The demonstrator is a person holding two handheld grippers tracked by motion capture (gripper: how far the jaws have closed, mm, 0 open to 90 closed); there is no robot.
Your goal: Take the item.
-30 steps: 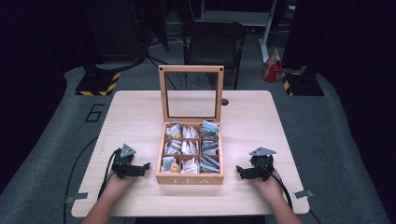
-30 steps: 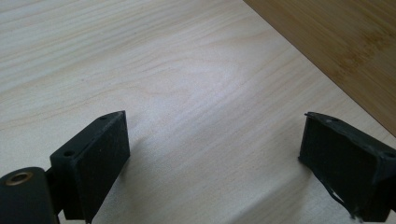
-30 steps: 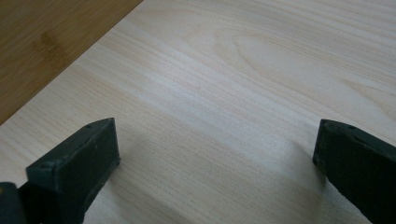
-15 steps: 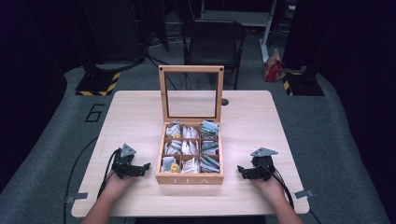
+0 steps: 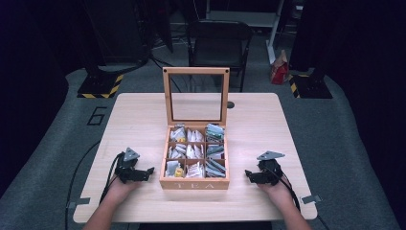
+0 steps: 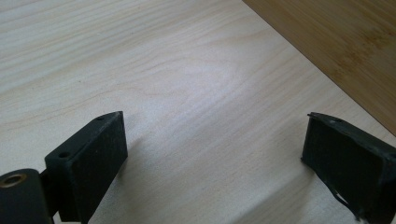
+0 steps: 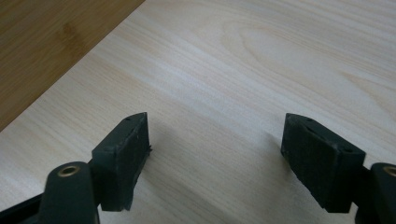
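From the high view, the open wooden tea box [image 5: 194, 177] with a glass lid stands between the left gripper [image 5: 146, 172] and the right gripper [image 5: 250, 176], near both, on the light wooden table [image 5: 268, 124].

In the left gripper view, the jaws are wide apart with nothing between them, and the box wall [image 6: 345, 42] is ahead at the right.

In the right gripper view, the jaws have just been closing but remain apart, with only the table [image 7: 261, 70] between them; the box wall [image 7: 51, 42] is at the left.

Right gripper [image 7: 217, 140]: two black jaws rise from the bottom edge, wide gap, nothing between them. They've just been closing in, but bare tabletop is all that sits in the gap. Left jaw has a brass-coloured rivet at its base, right jaw has one at the frame edge. Table [image 7: 261, 60] is pale wood, grain running across. Each jaw casts a soft shadow on it. Top-left corner: darker brown bamboo wall of the tea box [image 7: 42, 42], edge cutting diagonally, well apart from the jaws.
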